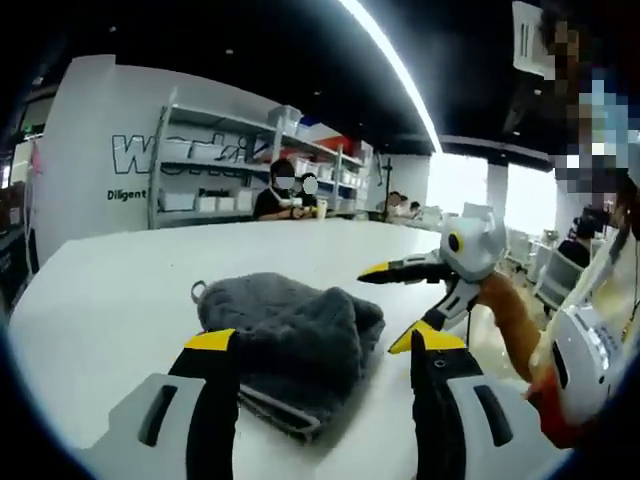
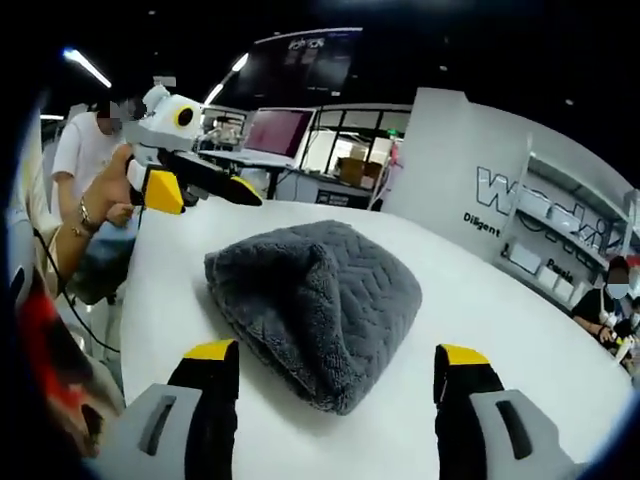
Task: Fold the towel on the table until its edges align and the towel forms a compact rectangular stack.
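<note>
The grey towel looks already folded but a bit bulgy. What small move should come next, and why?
Probably lower the open right gripper onto the near edge of the grey towel to square it. The towel lies bunched and rounded on the white table, its edges not aligned. The left gripper is also open, and neither holds anything.

Both grippers, left gripper (image 1: 325,345) and right gripper (image 2: 338,355), share one build: black jaws capped with yellow tips, mounted on slotted grey-white bodies, each with a white rounded housing ringed in yellow.
</note>
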